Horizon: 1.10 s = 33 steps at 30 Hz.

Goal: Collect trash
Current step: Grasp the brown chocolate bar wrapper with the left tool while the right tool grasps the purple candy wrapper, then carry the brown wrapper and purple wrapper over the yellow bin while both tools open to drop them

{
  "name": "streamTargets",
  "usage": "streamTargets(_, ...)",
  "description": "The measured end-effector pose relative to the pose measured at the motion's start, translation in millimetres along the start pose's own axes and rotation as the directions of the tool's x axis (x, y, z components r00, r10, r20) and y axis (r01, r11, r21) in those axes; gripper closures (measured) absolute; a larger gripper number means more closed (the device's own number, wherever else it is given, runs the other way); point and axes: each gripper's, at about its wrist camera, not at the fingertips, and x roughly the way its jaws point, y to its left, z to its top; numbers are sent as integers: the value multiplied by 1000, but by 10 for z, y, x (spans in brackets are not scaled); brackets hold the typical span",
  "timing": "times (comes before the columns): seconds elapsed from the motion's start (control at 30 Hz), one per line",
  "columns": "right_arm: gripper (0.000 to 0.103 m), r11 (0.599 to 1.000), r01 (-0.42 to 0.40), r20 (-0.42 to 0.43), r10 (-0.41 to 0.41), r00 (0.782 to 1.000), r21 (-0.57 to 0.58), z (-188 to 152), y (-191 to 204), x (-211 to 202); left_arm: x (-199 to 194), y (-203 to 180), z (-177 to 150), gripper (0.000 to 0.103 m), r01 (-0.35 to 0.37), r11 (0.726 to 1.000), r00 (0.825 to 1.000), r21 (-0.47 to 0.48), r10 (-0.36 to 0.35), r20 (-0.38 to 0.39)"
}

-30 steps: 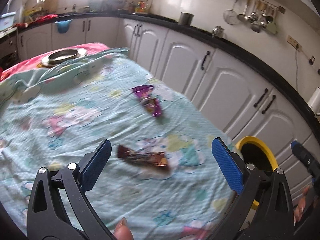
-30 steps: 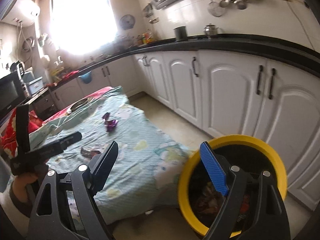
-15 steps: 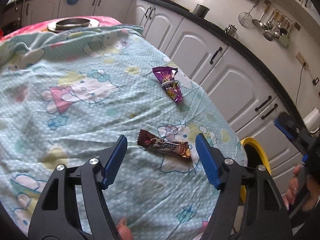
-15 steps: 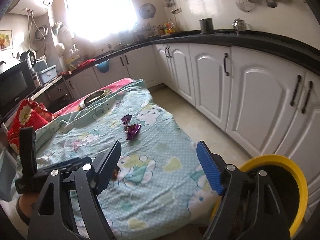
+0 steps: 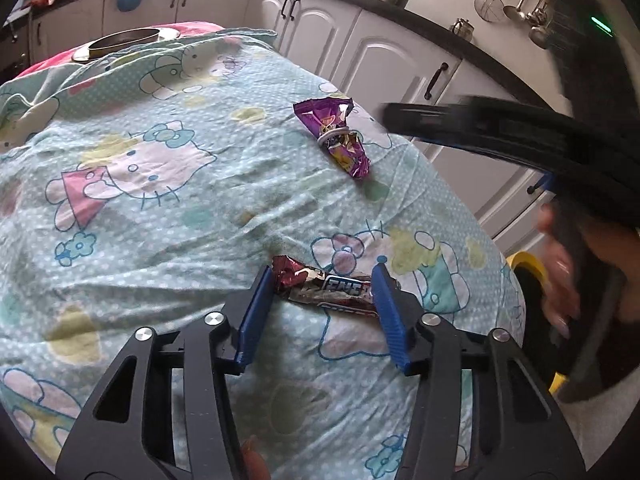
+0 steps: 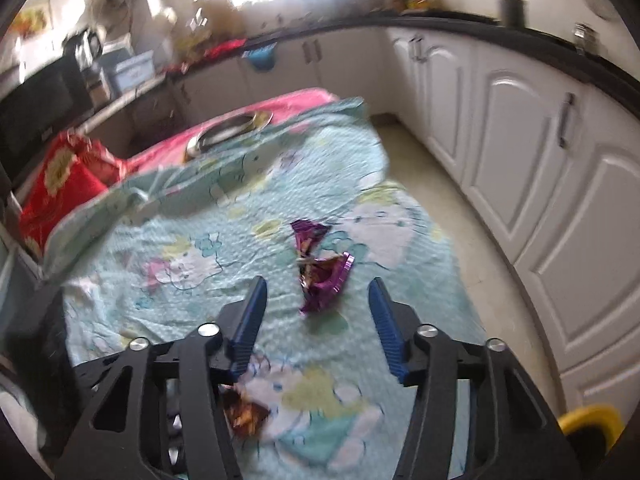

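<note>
A brown candy bar wrapper (image 5: 326,289) lies on the teal cartoon-print sheet (image 5: 160,208). My left gripper (image 5: 322,280) is open, its blue fingers standing on either side of the wrapper. A crumpled purple wrapper (image 5: 340,140) lies farther back on the sheet. In the right wrist view my right gripper (image 6: 318,292) is open and just short of the purple wrapper (image 6: 320,272), above the sheet. The brown wrapper (image 6: 244,412) shows blurred below the right gripper's left finger. The right gripper also crosses the left wrist view (image 5: 500,136) as a dark blur.
A yellow-rimmed bin (image 5: 528,268) stands on the floor off the sheet's right edge; it also shows in the right wrist view (image 6: 592,424). A metal plate (image 5: 124,40) sits at the far end. White cabinets (image 6: 540,152) run along the right. A red cushion (image 6: 64,184) lies at left.
My left gripper has come down and narrowed around the brown wrapper. My right gripper has swung from the yellow bin over to the purple wrapper.
</note>
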Motion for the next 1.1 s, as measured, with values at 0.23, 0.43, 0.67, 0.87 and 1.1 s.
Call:
streamTargets(0.23, 75, 998, 27, -126, -35, 991, -64, 199, 97, 698, -1, 0, -9, 66, 1, 1000, 1000, 30, 0, -6)
streamTargets(0.43, 85, 998, 24, -124, -30, 992, -51, 133, 68, 735, -19, 62, -8, 77, 22, 1000, 1000, 23, -21, -12)
streamTargets(0.67, 87, 997, 35, -62, -31, 998, 62, -173, -163, 343, -72, 9, -64, 84, 70, 997, 997, 41, -68, -28)
streamTargets(0.87, 87, 987, 58, -3, -58, 998, 149, -589, -333, -121, -100, -68, -98, 85, 101, 994, 994, 49, -99, -39)
streamTargets(1.1, 87, 970, 65, 87, -88, 992, 234, -1006, -418, -701, -248, -300, -93, 85, 118, 989, 993, 95, -118, -6)
